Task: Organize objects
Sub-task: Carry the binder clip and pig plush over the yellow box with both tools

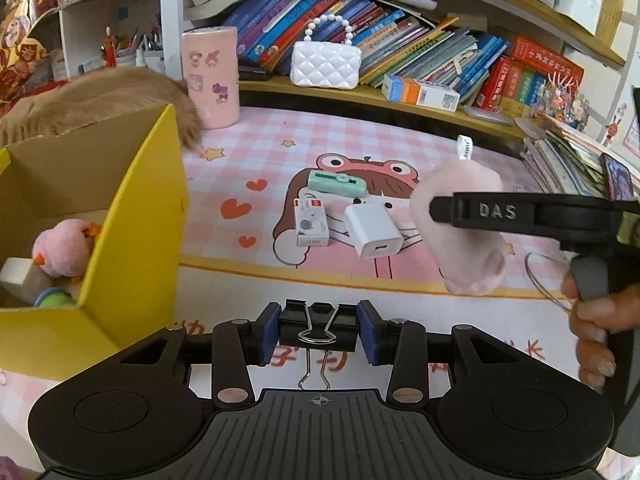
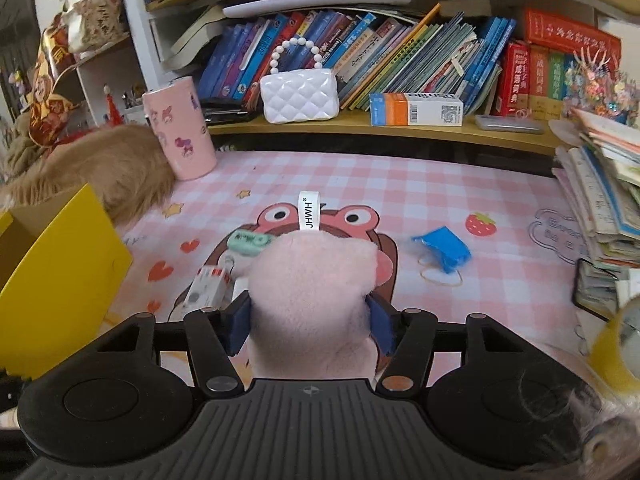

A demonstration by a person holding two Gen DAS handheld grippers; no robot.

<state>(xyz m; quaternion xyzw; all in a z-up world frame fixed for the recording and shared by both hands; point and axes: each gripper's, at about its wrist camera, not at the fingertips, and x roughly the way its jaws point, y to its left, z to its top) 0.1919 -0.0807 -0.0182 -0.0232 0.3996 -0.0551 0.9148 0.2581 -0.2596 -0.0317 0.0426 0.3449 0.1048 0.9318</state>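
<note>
The left gripper [image 1: 318, 330] clamps a black metal binder clip [image 1: 318, 326] between its blue pads, wire handles hanging toward the camera, above the mat's near edge beside the yellow cardboard box [image 1: 132, 216]. The right gripper [image 2: 308, 326] squeezes a soft, fuzzy pink plush toy [image 2: 310, 288] with a white ribbon tag, held above the desk; the person's hand [image 1: 592, 320] wraps its handle. On the glossy pink checked mat [image 1: 360, 136] lie a smooth white charger [image 1: 374, 230], a mint-green oblong item [image 1: 337, 183] and a small white box [image 1: 311, 222].
</note>
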